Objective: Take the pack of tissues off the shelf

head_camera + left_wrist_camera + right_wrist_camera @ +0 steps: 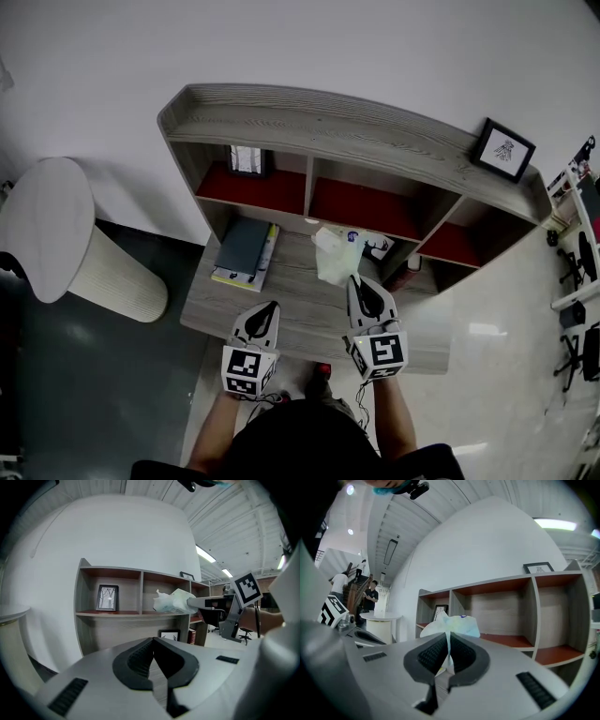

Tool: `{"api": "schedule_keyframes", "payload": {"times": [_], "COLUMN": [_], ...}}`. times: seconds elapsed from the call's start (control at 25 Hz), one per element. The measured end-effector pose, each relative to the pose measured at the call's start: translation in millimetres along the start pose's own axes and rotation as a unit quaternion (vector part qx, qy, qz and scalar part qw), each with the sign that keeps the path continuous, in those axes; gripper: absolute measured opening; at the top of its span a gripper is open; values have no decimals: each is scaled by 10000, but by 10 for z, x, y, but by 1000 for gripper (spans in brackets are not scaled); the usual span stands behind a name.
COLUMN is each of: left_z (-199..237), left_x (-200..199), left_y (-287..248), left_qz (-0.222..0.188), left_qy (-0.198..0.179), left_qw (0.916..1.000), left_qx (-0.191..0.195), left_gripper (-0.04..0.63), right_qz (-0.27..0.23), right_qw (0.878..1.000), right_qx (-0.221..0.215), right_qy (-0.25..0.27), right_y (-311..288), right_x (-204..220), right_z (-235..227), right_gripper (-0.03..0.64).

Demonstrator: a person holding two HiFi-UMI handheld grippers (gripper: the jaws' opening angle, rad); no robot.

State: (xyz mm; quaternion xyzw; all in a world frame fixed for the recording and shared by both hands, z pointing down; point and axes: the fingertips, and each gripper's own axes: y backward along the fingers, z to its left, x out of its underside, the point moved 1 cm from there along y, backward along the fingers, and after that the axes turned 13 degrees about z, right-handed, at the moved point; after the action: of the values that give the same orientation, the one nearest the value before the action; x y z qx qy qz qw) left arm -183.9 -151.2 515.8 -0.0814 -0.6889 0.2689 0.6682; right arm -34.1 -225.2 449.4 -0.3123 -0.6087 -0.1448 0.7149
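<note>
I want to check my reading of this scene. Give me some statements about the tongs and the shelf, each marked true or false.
1. The right tongs are shut on the pack of tissues. True.
2. The left tongs hold a book. False: they are shut, with nothing between them.
3. In the head view, the books lie on the desk board, left of the pack of tissues. True.
4. The framed picture on top of the shelf stands at its left end. False: it stands at the right end.
</note>
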Motion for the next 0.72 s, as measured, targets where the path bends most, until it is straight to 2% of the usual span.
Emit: {"api": "schedule_keyframes", "payload": {"times": [0.28,0.48,0.72], "left_z": [-74,-148,-262], "left_x": [172,308,502], "left_y": [-27,-117,-231], "left_qz": [188,375,664], "left_qy": [-83,-111,-215], "left_qw": [9995,9985,9962], "left_qx": [256,385,526], "left_gripper": [8,8,8], "right_qz": [306,407,782], "right_qw": [9994,9984,9952], "right_qx": [180,376,565], "right_qy": [-19,-76,-186], "right_y": [87,138,136], "right_x": [363,709,1216], "right_z": [115,51,-61], "right_gripper": [29,29,29]}}
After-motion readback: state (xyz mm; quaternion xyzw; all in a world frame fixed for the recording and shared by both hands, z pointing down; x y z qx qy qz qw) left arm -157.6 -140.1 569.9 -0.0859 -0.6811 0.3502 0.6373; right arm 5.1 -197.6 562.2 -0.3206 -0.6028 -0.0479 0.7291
